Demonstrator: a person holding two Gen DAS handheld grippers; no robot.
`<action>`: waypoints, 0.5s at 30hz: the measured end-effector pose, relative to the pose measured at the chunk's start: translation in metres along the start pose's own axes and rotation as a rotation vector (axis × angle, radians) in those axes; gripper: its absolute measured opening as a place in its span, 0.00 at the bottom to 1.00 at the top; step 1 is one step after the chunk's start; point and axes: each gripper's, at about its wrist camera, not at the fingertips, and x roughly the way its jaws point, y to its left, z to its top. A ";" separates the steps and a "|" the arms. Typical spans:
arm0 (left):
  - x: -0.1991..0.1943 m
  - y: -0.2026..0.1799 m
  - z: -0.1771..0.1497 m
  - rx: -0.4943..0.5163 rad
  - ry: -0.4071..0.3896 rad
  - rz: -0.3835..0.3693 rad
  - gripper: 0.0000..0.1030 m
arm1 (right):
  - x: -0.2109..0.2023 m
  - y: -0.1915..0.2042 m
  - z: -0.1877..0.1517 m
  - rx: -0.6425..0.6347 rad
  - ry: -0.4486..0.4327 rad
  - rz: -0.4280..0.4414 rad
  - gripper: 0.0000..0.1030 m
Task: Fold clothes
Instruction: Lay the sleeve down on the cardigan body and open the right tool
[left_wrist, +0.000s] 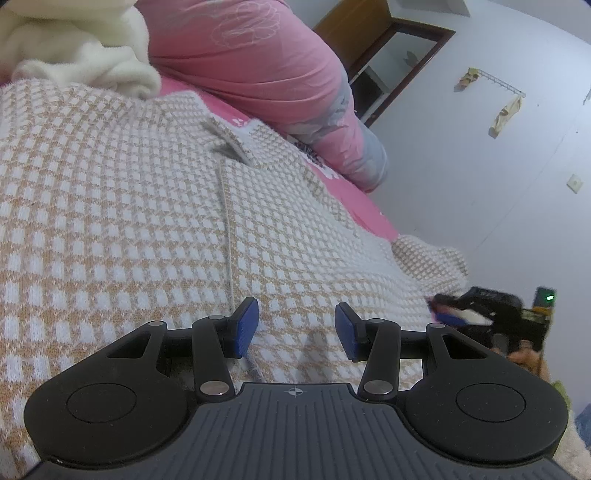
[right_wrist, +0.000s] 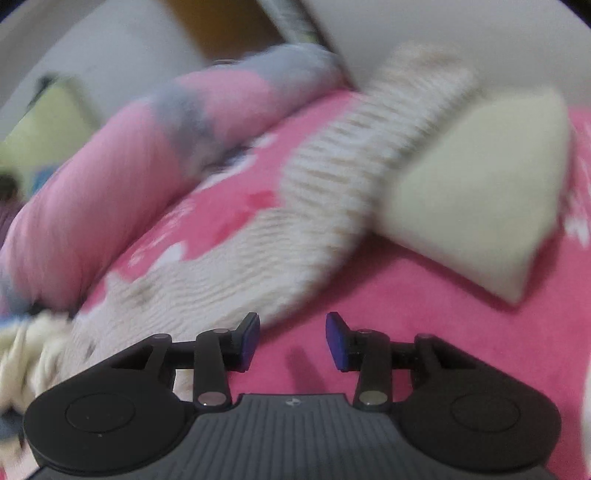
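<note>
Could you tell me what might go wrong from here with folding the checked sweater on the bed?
1. Both the left gripper and the right gripper are open and hold nothing, so the checked sweater may slacken or lose any fold already made.
2. One part of the sweater hangs over the bed's edge and could drag the rest off the pink sheet.
3. The cream garment lies on the sweater's top edge and may get caught up in a fold.

A pink sheet (right_wrist: 424, 332) with pale flower prints covers the bed. Along its far side lies a rolled pink quilt (left_wrist: 258, 66) with grey-blue patches. Behind, a brown door frame (left_wrist: 402, 62) meets the white wall (left_wrist: 480, 177), where a hook rail (left_wrist: 502, 83) hangs beside a socket (left_wrist: 575, 182).
</note>
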 end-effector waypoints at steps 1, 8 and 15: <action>0.000 0.000 0.000 -0.001 0.000 0.000 0.45 | -0.007 0.012 0.000 -0.060 -0.008 0.022 0.41; 0.000 0.002 0.001 -0.008 -0.001 -0.005 0.45 | -0.016 0.101 -0.031 -0.548 0.118 0.316 0.42; -0.001 0.005 0.001 -0.031 -0.005 -0.020 0.44 | -0.007 0.071 -0.058 -0.665 0.254 0.164 0.40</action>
